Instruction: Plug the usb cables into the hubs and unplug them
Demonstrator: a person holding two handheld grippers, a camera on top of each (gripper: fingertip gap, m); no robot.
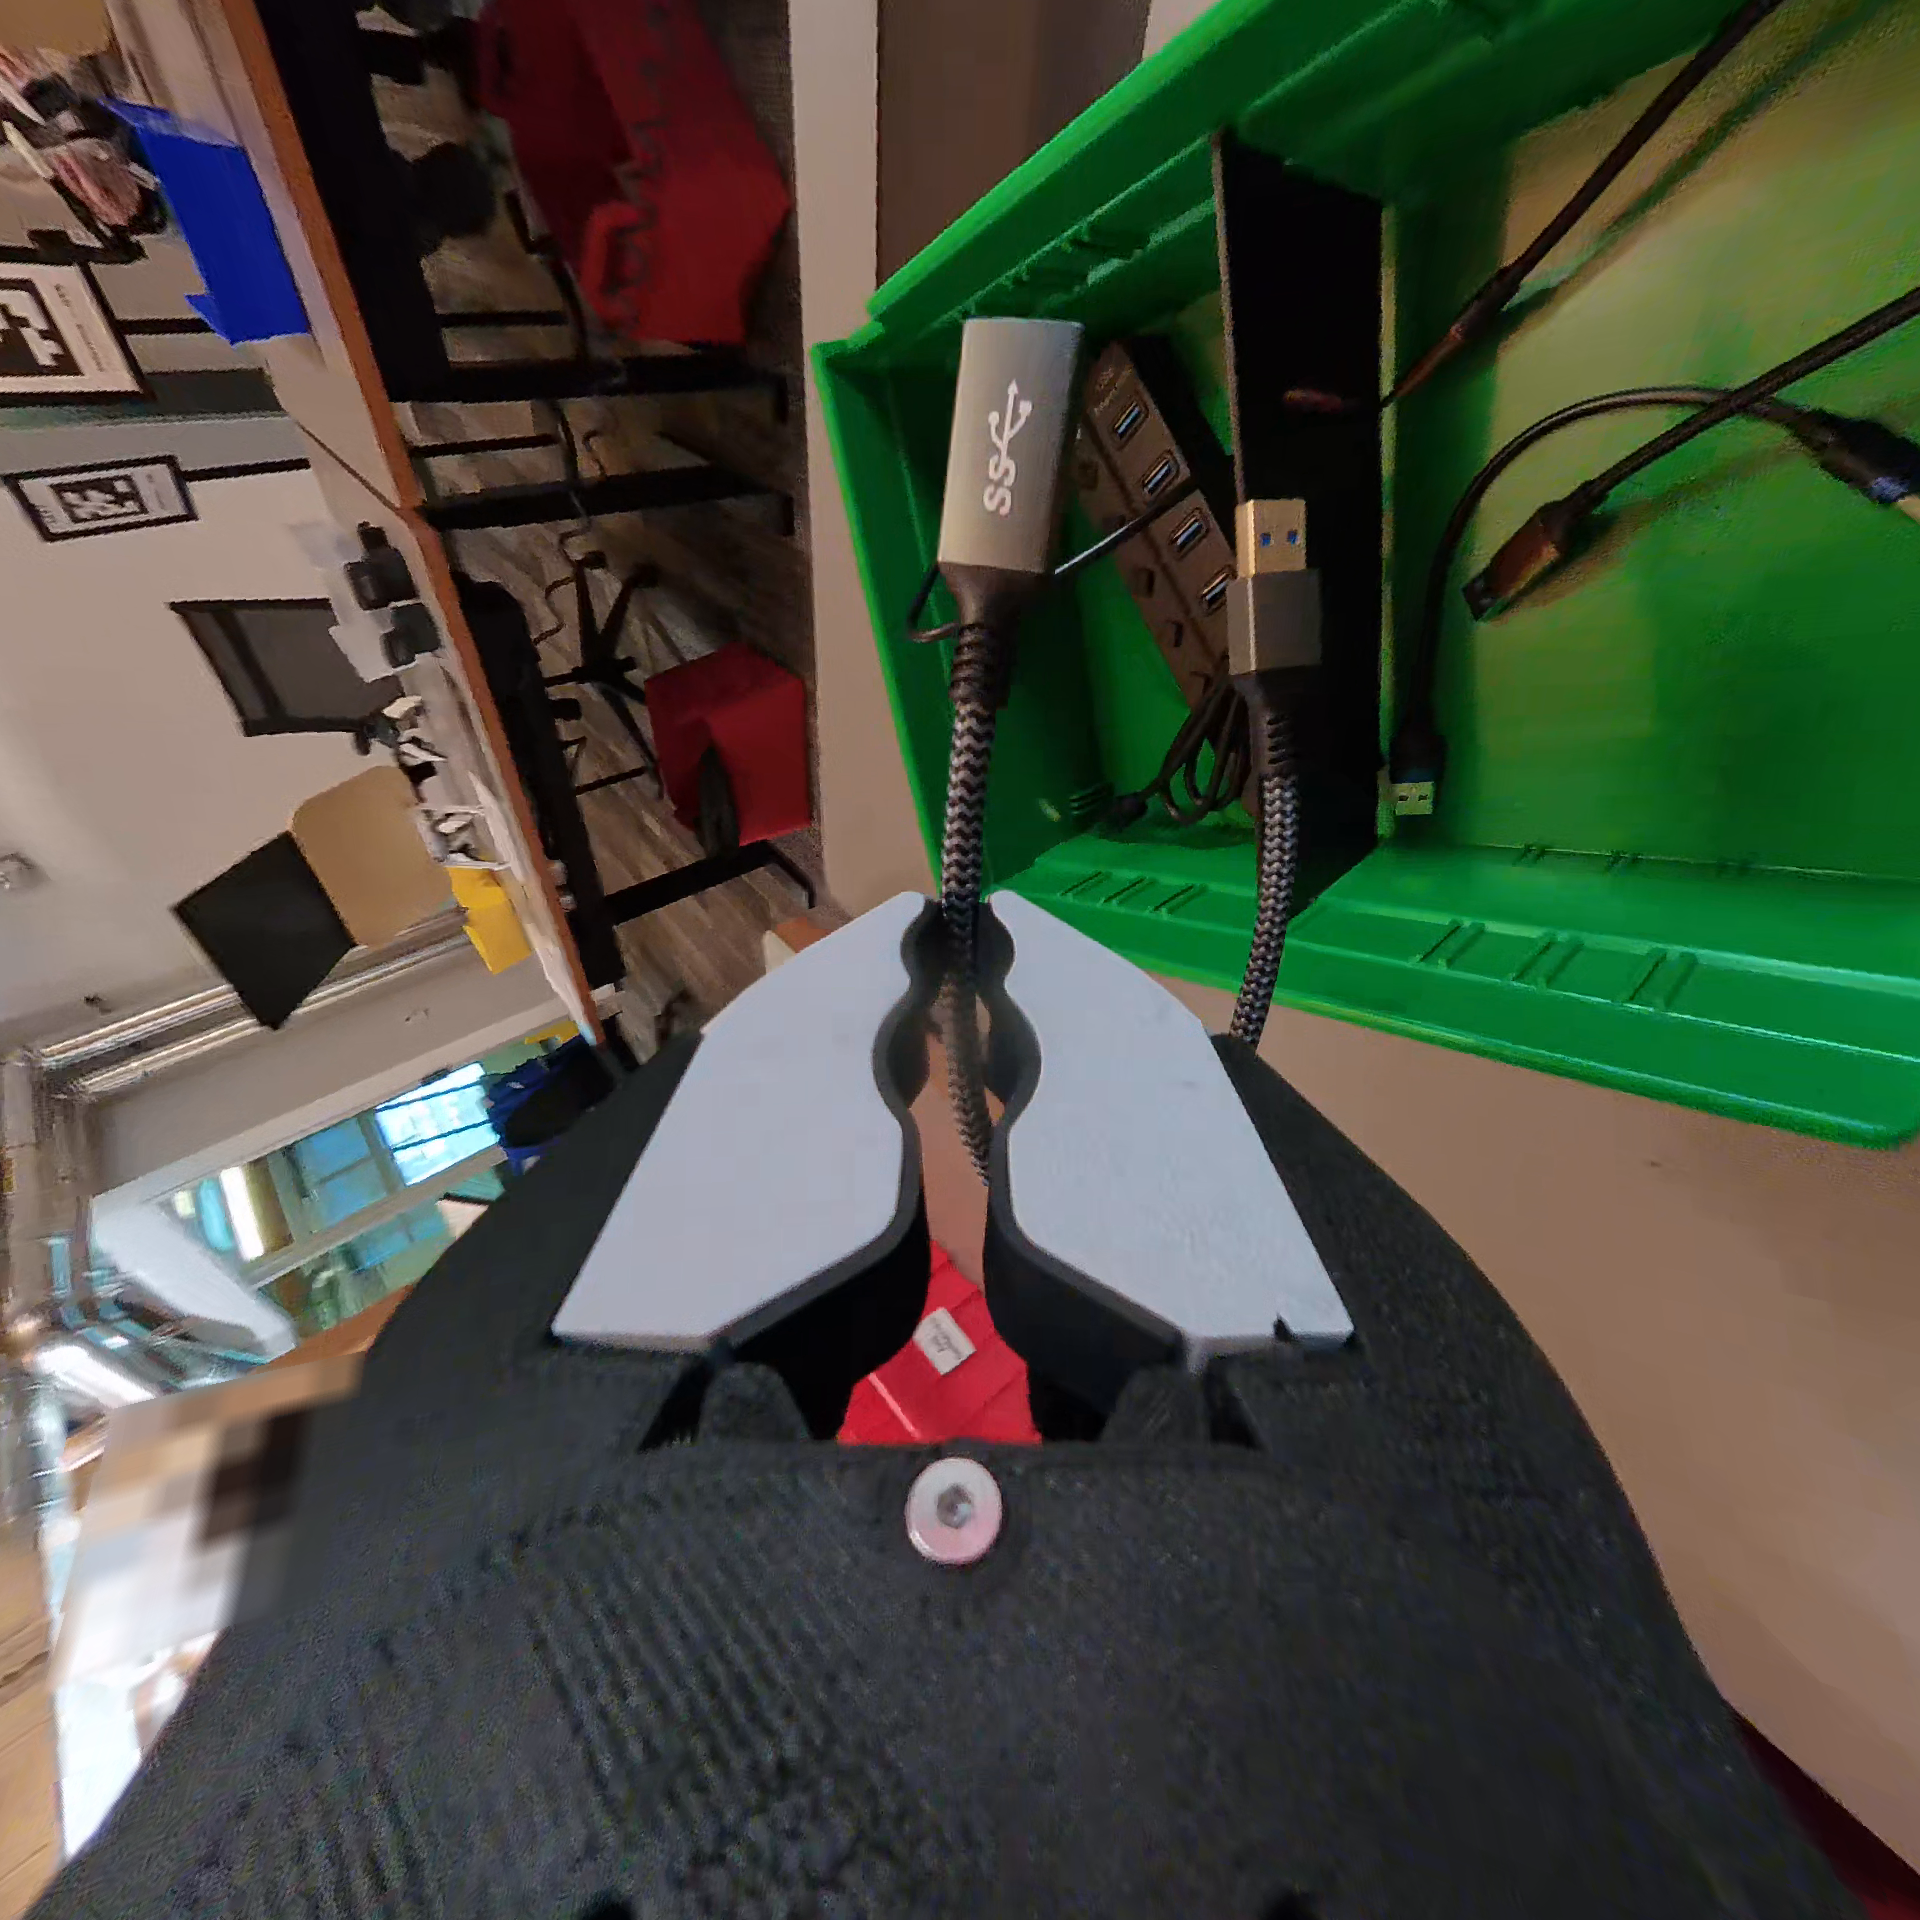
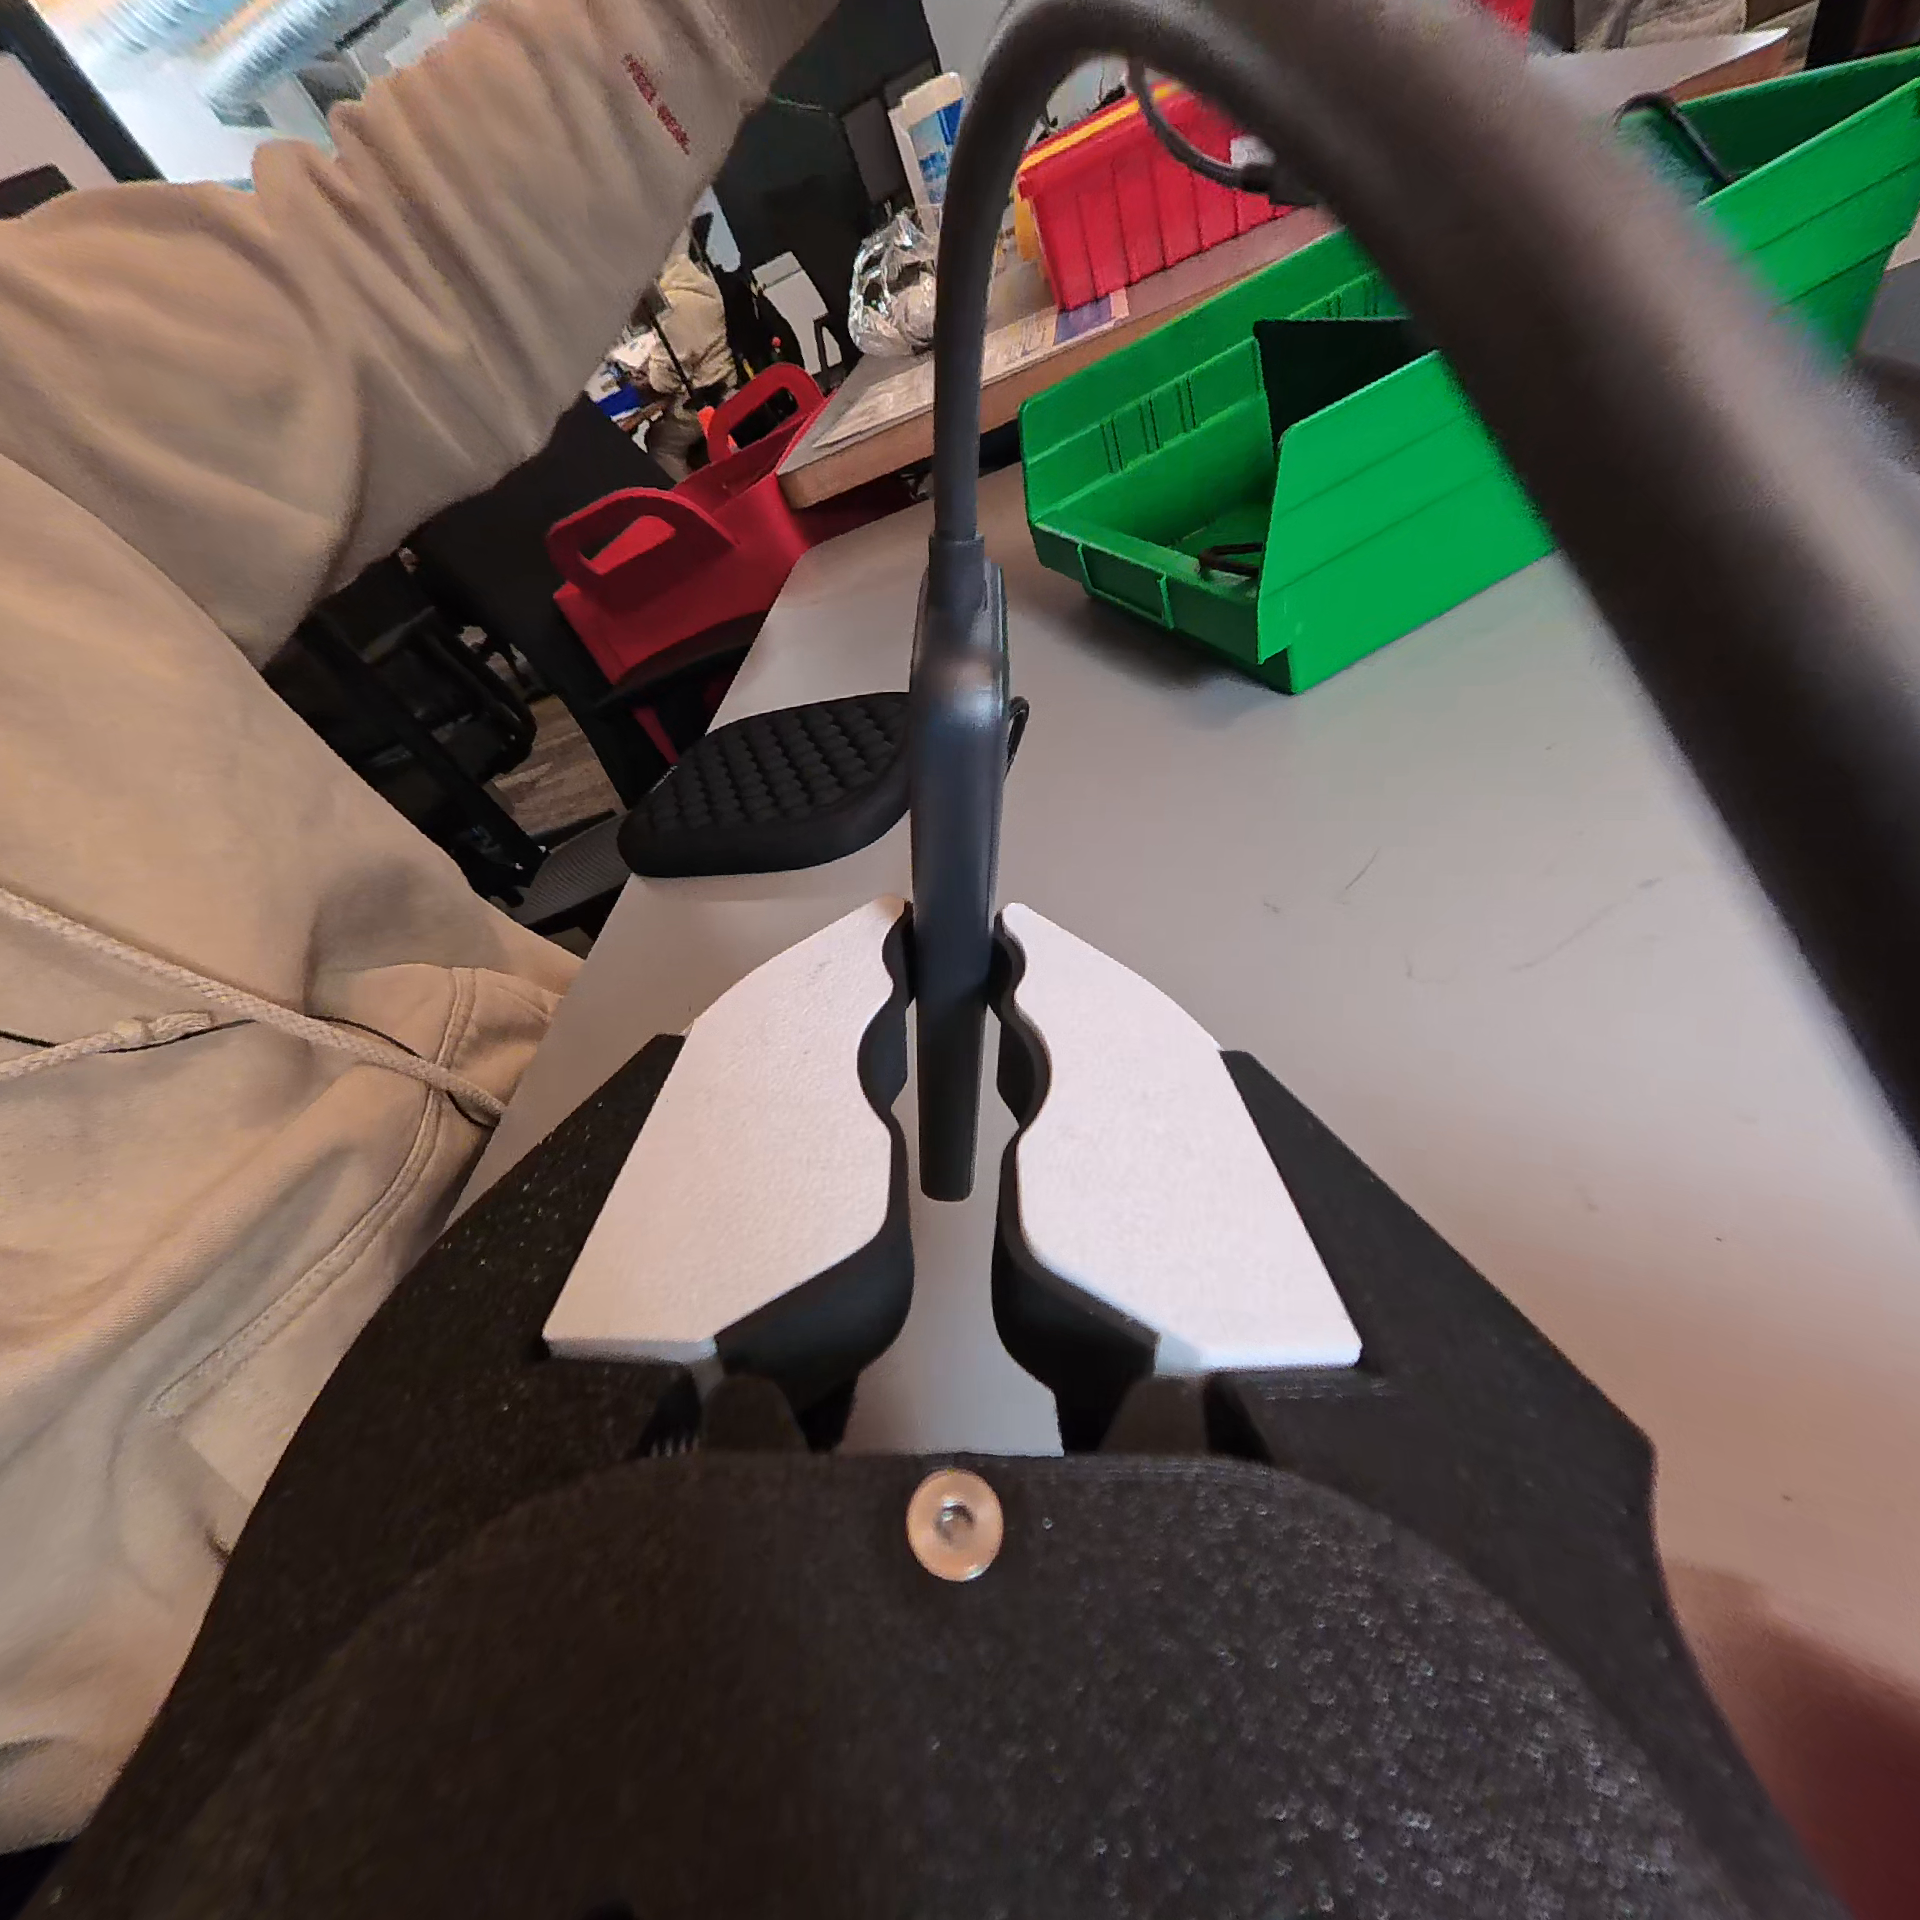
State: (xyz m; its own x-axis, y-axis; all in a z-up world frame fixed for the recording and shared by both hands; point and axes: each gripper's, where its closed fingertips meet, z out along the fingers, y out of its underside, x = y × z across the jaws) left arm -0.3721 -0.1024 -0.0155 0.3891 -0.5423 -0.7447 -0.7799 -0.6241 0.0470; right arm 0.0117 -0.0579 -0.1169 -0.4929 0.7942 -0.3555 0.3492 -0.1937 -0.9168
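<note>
My left gripper (image 1: 961, 920) is shut on a braided USB cable (image 1: 964, 790). The cable's grey socket end (image 1: 1006, 442) sticks up past the fingertips. Its grey plug end (image 1: 1273, 582) with a blue insert hangs free to the right. Behind them a green bin (image 1: 1610, 956) holds a black multi-port USB hub (image 1: 1164, 488) and more cables. My right gripper (image 2: 954, 925) is shut on a flat dark grey hub (image 2: 956, 790), held edge-on above the table. The hub's thick dark cable (image 2: 961, 312) loops up and over the view.
A black divider (image 1: 1304, 312) splits the green bin; other USB cables (image 1: 1538, 540) lie in its right part. In the right wrist view, green bins (image 2: 1299, 520) stand on the grey table (image 2: 1403, 935), a black knobbed pad (image 2: 774, 779) lies at its edge, and a person's beige sleeve (image 2: 260, 364) fills the left.
</note>
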